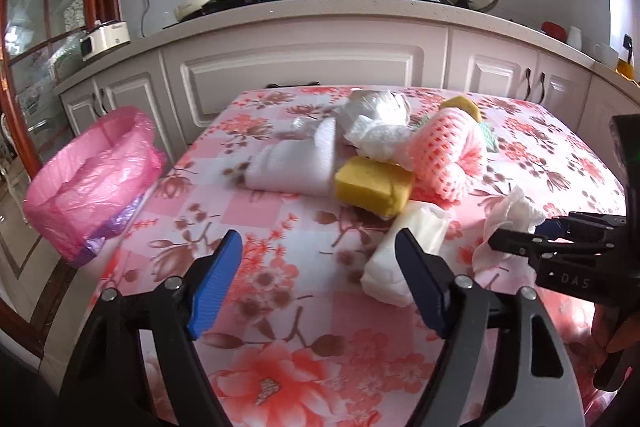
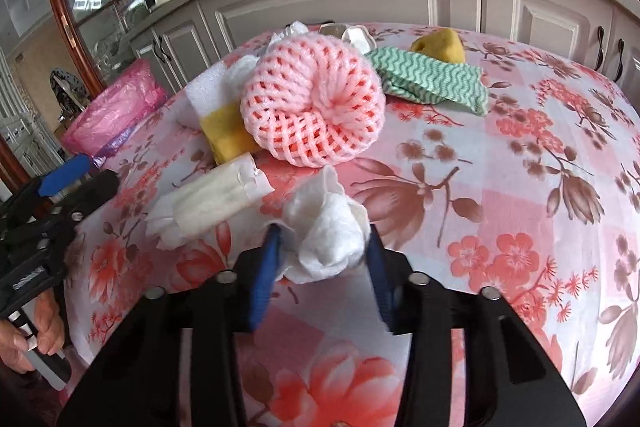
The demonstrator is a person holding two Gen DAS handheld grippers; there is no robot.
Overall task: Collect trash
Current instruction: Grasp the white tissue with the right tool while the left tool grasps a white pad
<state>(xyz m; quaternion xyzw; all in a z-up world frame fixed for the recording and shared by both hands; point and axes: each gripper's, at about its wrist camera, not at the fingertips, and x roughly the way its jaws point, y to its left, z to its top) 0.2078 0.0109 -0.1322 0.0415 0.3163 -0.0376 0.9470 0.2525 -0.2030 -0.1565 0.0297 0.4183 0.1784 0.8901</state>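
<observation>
Left wrist view: table (image 1: 304,311) under a pink floral cloth, with a pink-lined bin (image 1: 92,183) just beside its left edge. On the cloth lies a heap: white foam sheet (image 1: 292,167), pink foam net (image 1: 448,155), yellow sponge (image 1: 374,189), and nearer, a white wrapper (image 1: 404,251). Left gripper (image 1: 320,291) hangs over the cloth with its jaws well apart and nothing between them, the wrapper touching no pad. Right gripper (image 2: 324,263) has its blue pads pressed against a crumpled tissue (image 2: 324,231) at the heap's near edge, on the cloth.
</observation>
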